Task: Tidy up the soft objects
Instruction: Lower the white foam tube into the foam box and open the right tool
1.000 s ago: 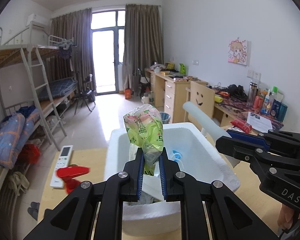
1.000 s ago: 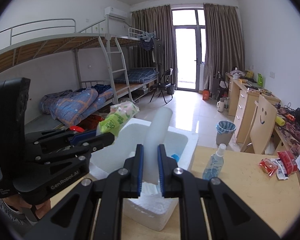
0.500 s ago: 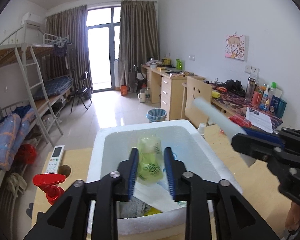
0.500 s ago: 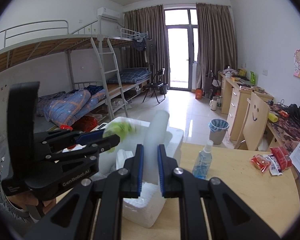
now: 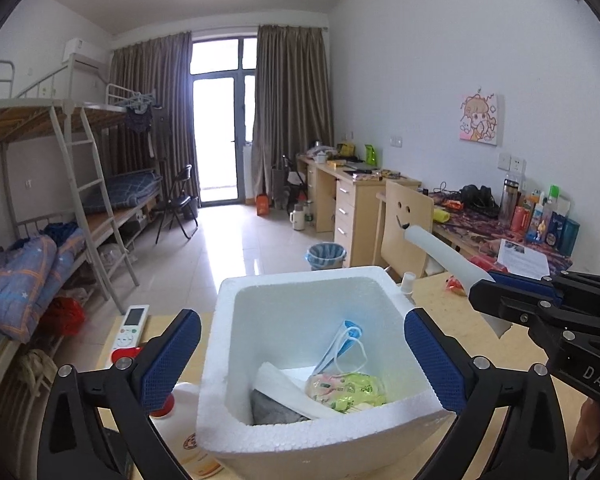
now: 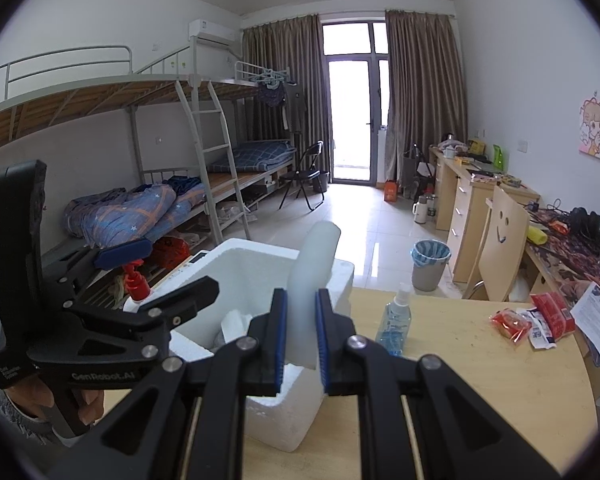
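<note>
The left gripper (image 5: pixel 302 354) is opening wide over the foam box (image 5: pixel 300 280), nothing between its pads. Only its view shows the green packet (image 5: pixel 346 390) and face mask (image 5: pixel 348 334) lying inside. The right-wrist view shows the right gripper (image 6: pixel 301 334) clamped narrowly on a white foam tube (image 6: pixel 316 264), with a spray bottle (image 6: pixel 396 320) just beside the box.

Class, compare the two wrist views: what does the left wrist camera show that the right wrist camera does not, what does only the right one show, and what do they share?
Only the left wrist view looks down into the foam box: a green snack bag, a blue face mask and grey cloth lie inside. It also shows the remote control.

Only the right wrist view shows the spray bottle whole and the bare tabletop around it.

Both show the box, the left gripper with its jaws opening and empty, and the right gripper shut on a white foam tube.
</note>
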The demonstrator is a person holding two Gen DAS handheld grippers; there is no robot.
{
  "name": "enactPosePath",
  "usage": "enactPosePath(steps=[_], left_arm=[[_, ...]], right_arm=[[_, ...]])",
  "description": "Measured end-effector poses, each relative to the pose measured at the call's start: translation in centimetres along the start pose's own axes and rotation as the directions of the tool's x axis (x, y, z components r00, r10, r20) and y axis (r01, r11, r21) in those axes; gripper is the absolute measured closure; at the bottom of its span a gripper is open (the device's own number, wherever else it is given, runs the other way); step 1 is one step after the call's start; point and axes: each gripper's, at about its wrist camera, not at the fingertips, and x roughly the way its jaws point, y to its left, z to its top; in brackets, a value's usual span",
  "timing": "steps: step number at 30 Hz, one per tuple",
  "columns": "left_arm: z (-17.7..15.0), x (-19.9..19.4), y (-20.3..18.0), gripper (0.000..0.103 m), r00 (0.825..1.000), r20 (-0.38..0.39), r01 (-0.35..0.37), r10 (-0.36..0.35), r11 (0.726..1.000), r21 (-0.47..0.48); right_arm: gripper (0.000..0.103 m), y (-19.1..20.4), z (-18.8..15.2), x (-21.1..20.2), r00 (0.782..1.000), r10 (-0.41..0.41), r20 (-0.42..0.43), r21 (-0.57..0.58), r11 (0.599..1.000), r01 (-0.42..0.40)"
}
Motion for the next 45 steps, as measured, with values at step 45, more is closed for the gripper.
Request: enactPosePath(steps=[45], left_arm=[[-1.8,-5.2,3.8,0.001,0.991,0.055,-0.117,0.119,0.992,-0.050]], right_arm=[[0.083,3.3,0.6,5.6,0.995,0.066,-0.076,-0.036,0.997,-0.068]])
